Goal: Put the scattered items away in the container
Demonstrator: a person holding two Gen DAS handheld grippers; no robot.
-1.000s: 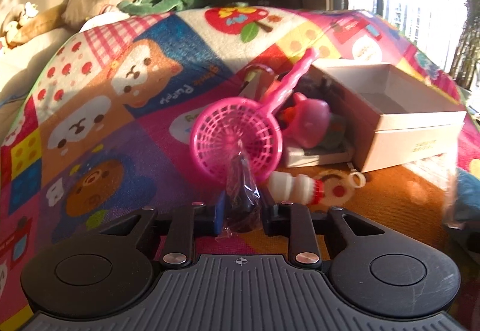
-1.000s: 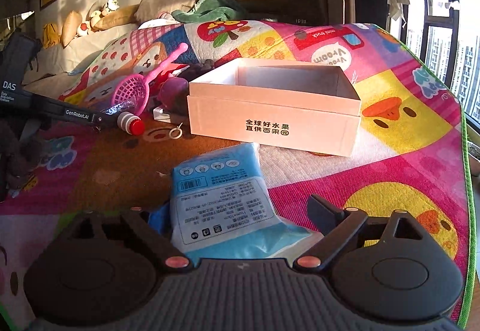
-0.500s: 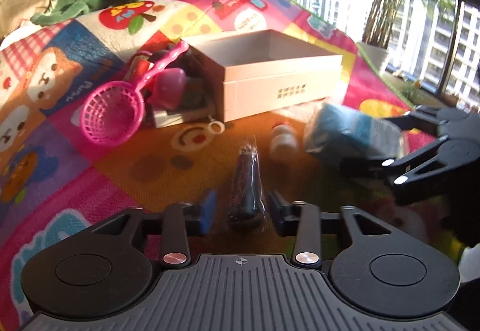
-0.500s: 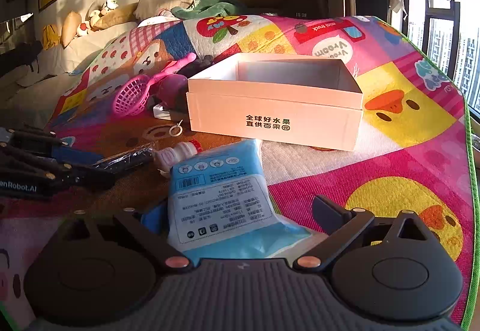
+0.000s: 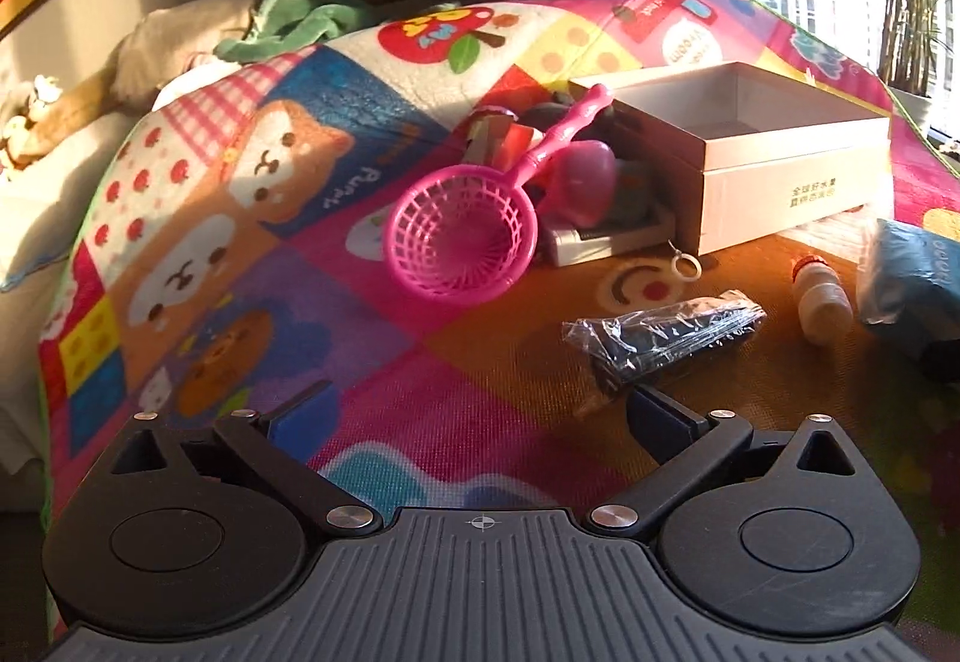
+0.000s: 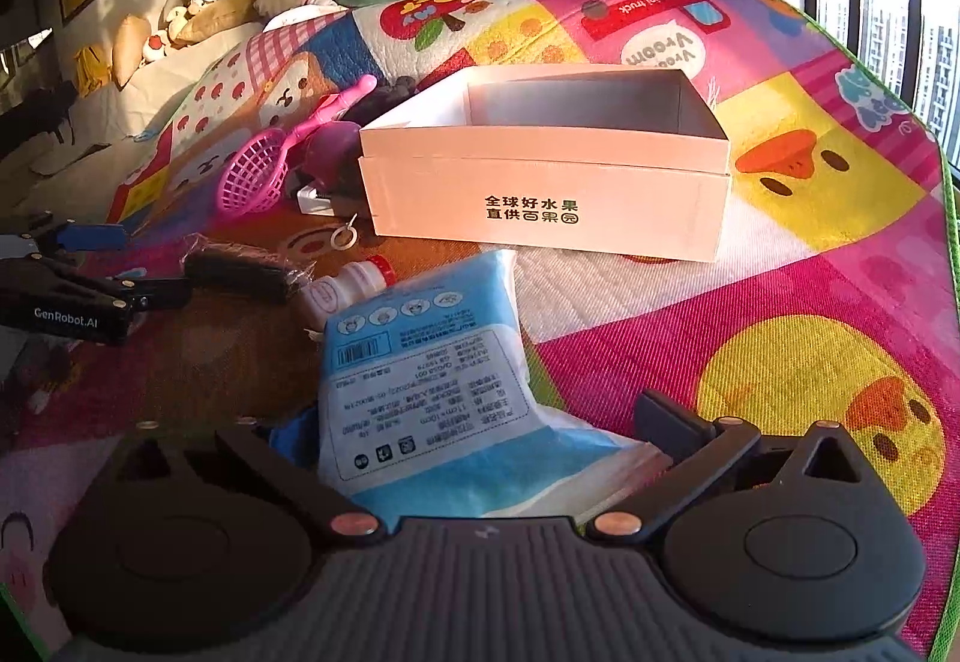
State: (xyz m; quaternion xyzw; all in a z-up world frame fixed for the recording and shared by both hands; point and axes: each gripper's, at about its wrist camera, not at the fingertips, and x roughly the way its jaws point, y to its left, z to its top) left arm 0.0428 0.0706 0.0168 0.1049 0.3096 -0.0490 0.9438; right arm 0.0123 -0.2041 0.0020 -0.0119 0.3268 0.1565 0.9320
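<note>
An open white cardboard box (image 5: 774, 164) (image 6: 546, 206) stands on the play mat. My left gripper (image 5: 480, 416) is open and empty; it also shows in the right wrist view (image 6: 120, 266). A dark item in a clear wrapper (image 5: 660, 332) (image 6: 240, 272) lies on the mat just beyond its right finger. My right gripper (image 6: 474, 428) is open, with a blue packet (image 6: 432, 374) lying loose between its jaws. A small white bottle with a red cap (image 5: 819, 296) (image 6: 348, 287) lies by the packet (image 5: 912, 284).
A pink plastic strainer (image 5: 468, 236) (image 6: 258, 170) leans on a pile of toys (image 5: 582, 176) left of the box. A small ring (image 5: 684, 263) lies on the mat. Pillows and a green cloth (image 5: 300, 20) lie at the back. A window is at the right.
My left gripper carried the wrapped dark item to the right, then opened and let it drop on the mat. The right gripper has barely moved.
</note>
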